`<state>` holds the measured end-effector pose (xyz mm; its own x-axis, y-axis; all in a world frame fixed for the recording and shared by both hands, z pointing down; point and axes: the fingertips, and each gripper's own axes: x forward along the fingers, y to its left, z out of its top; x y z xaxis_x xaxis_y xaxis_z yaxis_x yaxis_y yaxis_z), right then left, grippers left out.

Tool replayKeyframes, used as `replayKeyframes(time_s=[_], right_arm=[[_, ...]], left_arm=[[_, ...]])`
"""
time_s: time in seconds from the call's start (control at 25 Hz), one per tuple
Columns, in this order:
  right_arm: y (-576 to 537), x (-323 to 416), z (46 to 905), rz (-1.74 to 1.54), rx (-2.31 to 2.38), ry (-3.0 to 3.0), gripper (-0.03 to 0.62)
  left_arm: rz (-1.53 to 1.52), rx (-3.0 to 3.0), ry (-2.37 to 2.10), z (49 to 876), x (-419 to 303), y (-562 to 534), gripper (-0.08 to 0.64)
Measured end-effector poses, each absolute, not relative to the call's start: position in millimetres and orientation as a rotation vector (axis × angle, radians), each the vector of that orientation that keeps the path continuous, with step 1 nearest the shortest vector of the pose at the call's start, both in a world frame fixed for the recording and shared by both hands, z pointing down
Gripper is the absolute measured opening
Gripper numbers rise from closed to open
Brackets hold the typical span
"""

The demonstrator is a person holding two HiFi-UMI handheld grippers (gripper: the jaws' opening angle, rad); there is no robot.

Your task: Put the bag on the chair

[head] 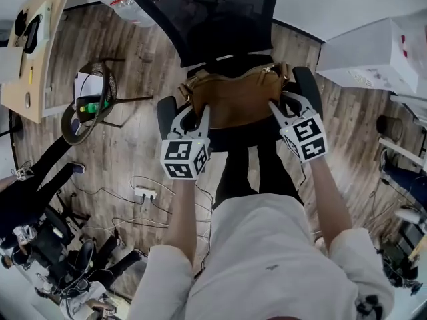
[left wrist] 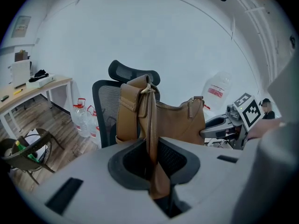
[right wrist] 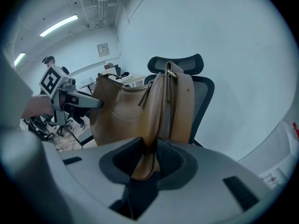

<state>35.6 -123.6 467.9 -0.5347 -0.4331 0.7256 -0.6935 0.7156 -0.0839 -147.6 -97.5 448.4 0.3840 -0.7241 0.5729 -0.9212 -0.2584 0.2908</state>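
Observation:
A tan leather bag [head: 235, 97] hangs stretched between my two grippers, just above the seat of a black mesh office chair [head: 207, 15]. My left gripper [head: 197, 117] is shut on the bag's strap [left wrist: 152, 139] at its left end. At the bag's right end my right gripper [head: 279, 107] is shut on the strap [right wrist: 150, 134]. In the left gripper view the bag [left wrist: 177, 122] stands in front of the chair's backrest [left wrist: 103, 111]. Seen from the right gripper view, the bag [right wrist: 126, 113] covers most of the chair [right wrist: 196, 92].
A wicker stool [head: 90, 102] with a green bottle stands left of the chair. Water jugs [left wrist: 84, 118] sit by the wall. A desk [head: 33, 52] is at the far left, white boxes [head: 373, 52] at the right. Cables and a power strip [head: 143, 193] lie on the wood floor.

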Motion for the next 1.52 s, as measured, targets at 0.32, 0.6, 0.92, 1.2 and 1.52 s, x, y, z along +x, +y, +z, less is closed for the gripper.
replayKeyframes(time_s=[0.32,0.6,0.92,1.2,1.52], right_arm=[[-144,36,503,0.470,0.788,-2.204,0.103],[-156,30,534,0.469,0.770,-2.196,0.101],[-173,19,569,0.464,0.759,-2.177,0.101],[-188,15,597,0.470,0.761,-2.170,0.101],[-199,13,629,0.465,0.764,-2.152,0.101]], left_arm=[[0.462,2.024,-1.444,483,-145,-109,0.051],[0.493,2.006,-1.459,514,-150,-118,0.051],[0.503,1.989,-1.466,549,-160,-134,0.051],[0.497,1.965,-1.465,576,-164,-147,0.051],[0.506,1.955,-1.481,610,-166,-158,0.051]])
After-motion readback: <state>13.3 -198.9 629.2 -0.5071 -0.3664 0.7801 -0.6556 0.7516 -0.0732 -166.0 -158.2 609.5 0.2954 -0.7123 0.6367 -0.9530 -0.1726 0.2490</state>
